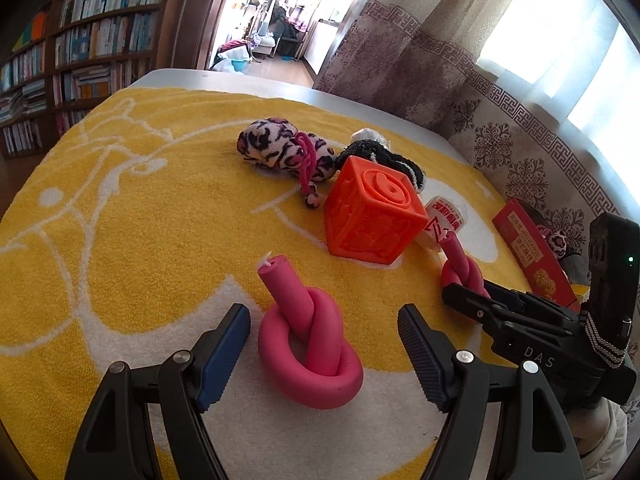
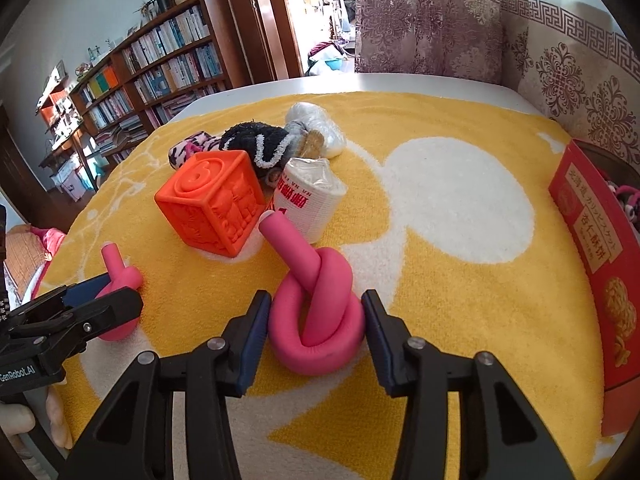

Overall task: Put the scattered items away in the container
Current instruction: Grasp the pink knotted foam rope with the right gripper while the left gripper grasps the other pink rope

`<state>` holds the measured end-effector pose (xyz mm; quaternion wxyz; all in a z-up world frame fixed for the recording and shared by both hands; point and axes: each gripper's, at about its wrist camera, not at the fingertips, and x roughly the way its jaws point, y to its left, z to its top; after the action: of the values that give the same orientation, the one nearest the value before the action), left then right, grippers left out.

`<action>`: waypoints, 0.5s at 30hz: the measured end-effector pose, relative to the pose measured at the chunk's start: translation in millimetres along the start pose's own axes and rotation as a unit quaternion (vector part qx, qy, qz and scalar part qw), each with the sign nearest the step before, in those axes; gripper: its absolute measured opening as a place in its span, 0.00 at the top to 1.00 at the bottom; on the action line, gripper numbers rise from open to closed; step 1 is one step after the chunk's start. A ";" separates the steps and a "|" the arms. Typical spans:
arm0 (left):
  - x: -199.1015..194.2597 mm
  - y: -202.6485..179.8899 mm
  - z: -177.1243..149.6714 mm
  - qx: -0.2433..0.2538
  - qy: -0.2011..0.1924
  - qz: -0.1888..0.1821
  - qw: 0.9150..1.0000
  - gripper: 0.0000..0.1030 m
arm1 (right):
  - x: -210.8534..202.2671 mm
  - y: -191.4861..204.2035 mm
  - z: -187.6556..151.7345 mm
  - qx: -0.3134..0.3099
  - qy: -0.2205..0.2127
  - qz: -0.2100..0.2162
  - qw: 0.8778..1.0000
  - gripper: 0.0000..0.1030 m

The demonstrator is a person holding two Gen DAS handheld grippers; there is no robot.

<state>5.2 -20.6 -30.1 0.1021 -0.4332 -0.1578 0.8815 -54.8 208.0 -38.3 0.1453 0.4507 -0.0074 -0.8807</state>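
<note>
Right hand-held gripper [image 2: 316, 326] is pinching a pink foam knot [image 2: 316, 320] lying on the yellow towel [image 2: 460, 280], ready to lift. Left hand-held gripper [image 1: 324, 344] is straddling another knot [image 1: 310, 344], pads clear. Red box [image 2: 592, 240] is waiting at right.

A yellow-and-white towel [image 2: 460, 264] covers the white table [image 2: 400, 82]. Bookshelves [image 2: 168, 64] stand behind. Patterned curtains [image 2: 432, 20] hang beside the doorway [image 1: 280, 12].

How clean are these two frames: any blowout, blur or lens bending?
Left wrist view: window blown white, towel edge bowed, pink foam knot sharp. Right wrist view: bookshelf curved by the fisheye, doorway overexposed, orange cube crisp.
</note>
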 end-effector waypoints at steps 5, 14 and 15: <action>1.3 -0.7 0.0 0.007 0.004 -0.004 1.000 0.25 | 0.4 -0.7 0.3 0.003 0.000 0.004 1.000 0.51; 6.2 -15.9 -2.0 0.042 0.017 -0.011 0.999 0.27 | -0.1 -0.7 0.2 0.005 0.000 0.007 1.000 0.51; 7.2 -18.8 -2.6 0.049 0.020 -0.010 0.999 0.37 | -0.3 -0.8 0.0 0.006 0.000 0.008 1.000 0.51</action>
<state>3.8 -0.3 -29.9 0.1358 -0.4439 -0.1164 0.8781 -54.9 208.9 -38.2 0.1497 0.4511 -0.0161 -0.8797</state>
